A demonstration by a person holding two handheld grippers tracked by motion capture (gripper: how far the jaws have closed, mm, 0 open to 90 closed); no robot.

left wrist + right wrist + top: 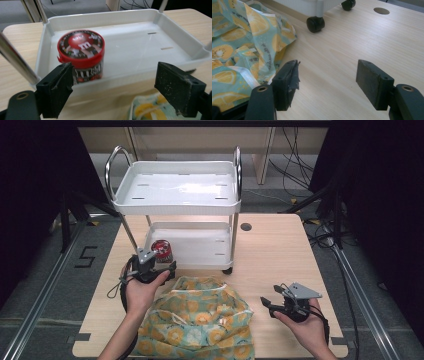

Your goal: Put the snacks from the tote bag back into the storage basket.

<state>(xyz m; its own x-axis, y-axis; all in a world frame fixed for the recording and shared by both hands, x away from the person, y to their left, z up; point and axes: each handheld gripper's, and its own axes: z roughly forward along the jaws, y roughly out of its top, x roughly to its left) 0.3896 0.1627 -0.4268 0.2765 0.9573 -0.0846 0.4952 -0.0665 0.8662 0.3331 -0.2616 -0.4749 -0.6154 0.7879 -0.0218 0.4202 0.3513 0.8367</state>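
our white cart (176,195) has the candy tub (80,53) on its lower tray's left end. our left gripper (113,87) gapes empty just before it; right gripper (327,82) gapes idle beside the bag (200,320). a careless left jaw could topple the tub.

I see a pale wooden table (280,255) with a round grommet hole (245,226). Grey carpet floor (45,265) surrounds it, marked with a "5" (85,256). Black cables (295,165) trail beyond. Dark curtains (30,180) flank both sides. Even overhead light.
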